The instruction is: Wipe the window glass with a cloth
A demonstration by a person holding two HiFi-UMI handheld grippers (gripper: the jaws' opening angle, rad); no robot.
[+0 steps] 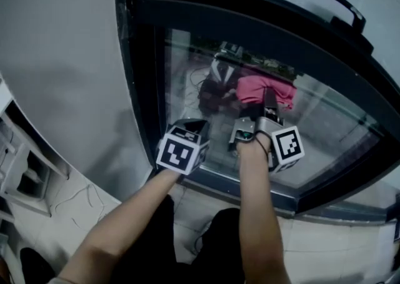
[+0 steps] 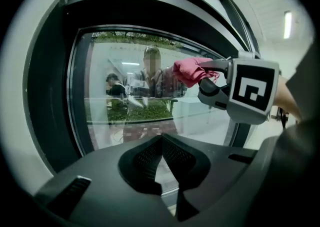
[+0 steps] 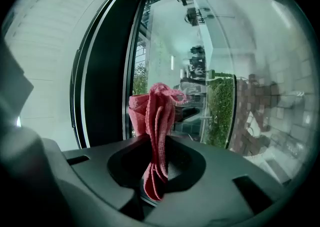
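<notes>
- Forearms (image 1: 259,214) reach in from the near edge, one behind each gripper.
- The right gripper (image 3: 159,157) has its jaws clamped on the cloth (image 3: 155,113). A short pink tail hangs below the jaws and the main bunch stands out beyond the tips.
- The cloth's long axis runs along the jaws, so the bunch leads toward the glass (image 3: 250,71).
- In the head view the cloth (image 1: 265,89) sits mid-pane against the glass (image 1: 331,126). Whether it is pressing on the glass I cannot tell.
- The left gripper (image 2: 161,140) has its jaws closed with nothing between them. It is held nearer and to the left, by the dark frame (image 1: 145,76).
- The right gripper is the one placed to wipe. I judge the wipe needs it to push forward and then sweep across the pane.
</notes>
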